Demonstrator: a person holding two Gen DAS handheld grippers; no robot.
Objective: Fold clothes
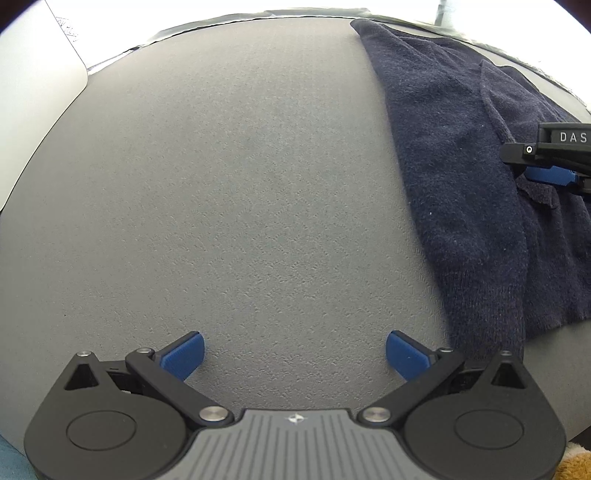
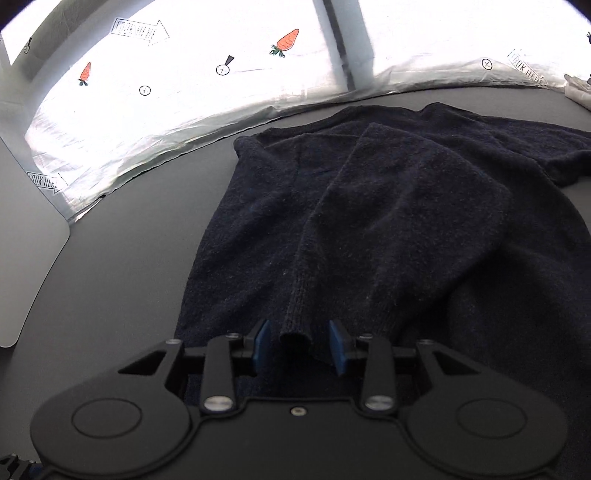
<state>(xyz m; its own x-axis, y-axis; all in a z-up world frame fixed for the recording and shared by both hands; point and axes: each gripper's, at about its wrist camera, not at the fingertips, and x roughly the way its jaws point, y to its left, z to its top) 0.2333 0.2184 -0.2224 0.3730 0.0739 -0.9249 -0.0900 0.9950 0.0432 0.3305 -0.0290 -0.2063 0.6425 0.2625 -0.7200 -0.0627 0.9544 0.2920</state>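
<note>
My left claw spread wide over bare surface; right claw, "DAS" on housing, part-open astride sweater cuff; backdrop reads "LOOK HERE".

Grey textured mat covers work surface. White backdrop sheet behind w/ carrot prints, "LOOK HERE" arrows, crosshair marks. White cloth far right edge.

- Left wrist view: low over the grey counter, facing forward, the navy sweater at its right edge.
- Right wrist view: close above the same sweater, facing the bright printed backdrop.
</note>
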